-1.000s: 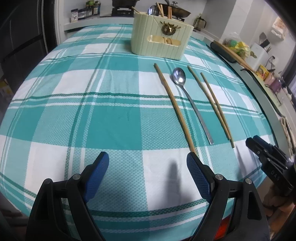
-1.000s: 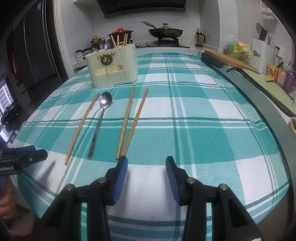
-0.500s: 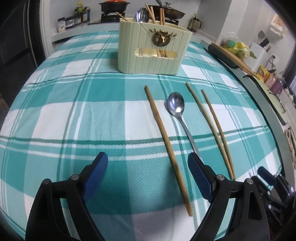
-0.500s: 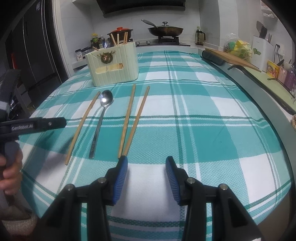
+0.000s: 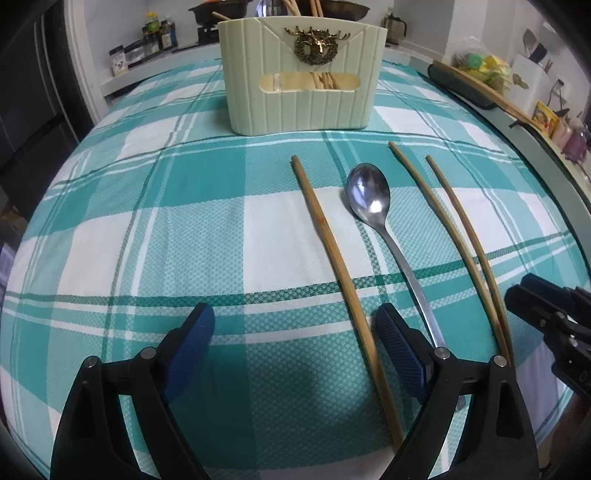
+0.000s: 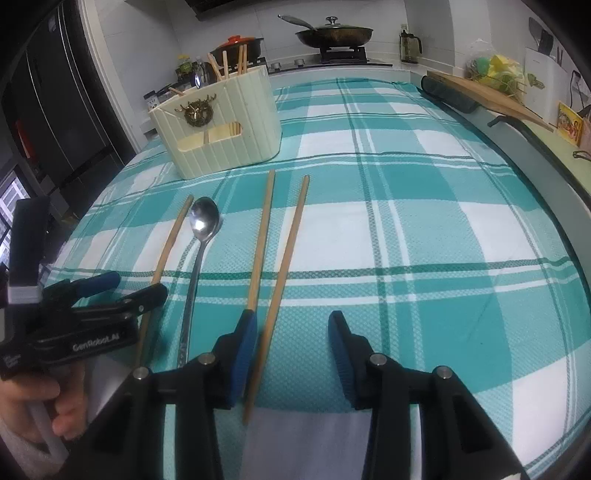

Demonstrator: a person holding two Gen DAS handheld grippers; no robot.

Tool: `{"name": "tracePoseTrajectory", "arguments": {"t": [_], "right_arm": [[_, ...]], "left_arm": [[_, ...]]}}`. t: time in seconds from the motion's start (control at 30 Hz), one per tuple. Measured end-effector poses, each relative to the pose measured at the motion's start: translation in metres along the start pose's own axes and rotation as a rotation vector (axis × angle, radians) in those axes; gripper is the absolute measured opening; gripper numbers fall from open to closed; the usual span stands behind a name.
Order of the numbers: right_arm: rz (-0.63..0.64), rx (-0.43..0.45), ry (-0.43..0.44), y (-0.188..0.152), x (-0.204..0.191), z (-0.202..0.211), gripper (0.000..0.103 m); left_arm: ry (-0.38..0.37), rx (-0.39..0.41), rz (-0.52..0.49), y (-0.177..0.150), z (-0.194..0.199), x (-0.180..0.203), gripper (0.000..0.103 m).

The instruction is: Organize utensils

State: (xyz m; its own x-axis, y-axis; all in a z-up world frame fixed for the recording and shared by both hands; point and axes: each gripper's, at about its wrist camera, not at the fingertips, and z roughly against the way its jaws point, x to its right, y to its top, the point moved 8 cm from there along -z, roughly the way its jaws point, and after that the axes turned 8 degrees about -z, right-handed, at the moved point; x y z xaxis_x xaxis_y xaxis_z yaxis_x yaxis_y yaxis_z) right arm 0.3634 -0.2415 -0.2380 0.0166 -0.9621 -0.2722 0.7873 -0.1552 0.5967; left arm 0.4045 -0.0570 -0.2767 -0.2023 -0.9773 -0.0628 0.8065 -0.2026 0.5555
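A cream utensil holder (image 5: 301, 77) with a deer emblem stands at the far side of the teal plaid tablecloth (image 5: 147, 229); chopsticks stick out of it. In front lie a single wooden chopstick (image 5: 332, 254), a metal spoon (image 5: 373, 199) and a pair of chopsticks (image 5: 454, 229). My left gripper (image 5: 295, 350) is open, its right finger between the single chopstick and the spoon handle. My right gripper (image 6: 291, 347) is open and empty over the near ends of the chopstick pair (image 6: 275, 258). The holder (image 6: 218, 125) and spoon (image 6: 201, 229) also show in the right wrist view.
A stove with a lidded pan (image 6: 332, 33) and a red pot (image 6: 240, 42) stands behind the table. A cutting board (image 6: 491, 96) and countertop items line the right side. A dark fridge (image 6: 55, 110) is at the left.
My left gripper has moved forward over the table toward the utensils and holder. My right gripper has moved forward a little over the chopstick pair. Both stayed open.
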Motion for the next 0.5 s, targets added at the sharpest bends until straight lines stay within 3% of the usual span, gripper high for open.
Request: {"name": "tracePoseTrajectory", "arguments": {"t": [0.17,0.23,0.33,0.4,0.43,0.47,0.5], "right_arm": [[0.068,0.001,-0.078,-0.001,-0.006,-0.018,0.032],[0.119,0.003,-0.114,-0.003,-0.01,-0.019,0.032],[0.168,0.015,-0.144,-0.006,-0.014,-0.017,0.029],[0.188,0.024,-0.146,-0.006,-0.016,-0.016,0.024],[0.189,0.028,-0.146,-0.006,-0.016,-0.017,0.014],[0.183,0.031,-0.147,-0.006,-0.016,-0.016,0.01],[0.176,0.036,-0.153,-0.005,-0.014,-0.016,0.007]], "left_arm": [[0.009,0.007,-0.023,0.002,-0.002,0.002,0.091],[0.005,0.014,-0.016,0.003,-0.002,0.003,0.085],[-0.009,0.027,-0.025,0.007,0.002,0.011,0.057],[-0.021,0.028,-0.039,0.009,0.003,0.018,0.031],[-0.023,0.029,-0.045,0.009,0.004,0.02,0.024],[-0.014,0.03,-0.051,0.009,0.004,0.021,0.01],[0.001,0.031,-0.054,0.009,0.005,0.02,0.009]]}}
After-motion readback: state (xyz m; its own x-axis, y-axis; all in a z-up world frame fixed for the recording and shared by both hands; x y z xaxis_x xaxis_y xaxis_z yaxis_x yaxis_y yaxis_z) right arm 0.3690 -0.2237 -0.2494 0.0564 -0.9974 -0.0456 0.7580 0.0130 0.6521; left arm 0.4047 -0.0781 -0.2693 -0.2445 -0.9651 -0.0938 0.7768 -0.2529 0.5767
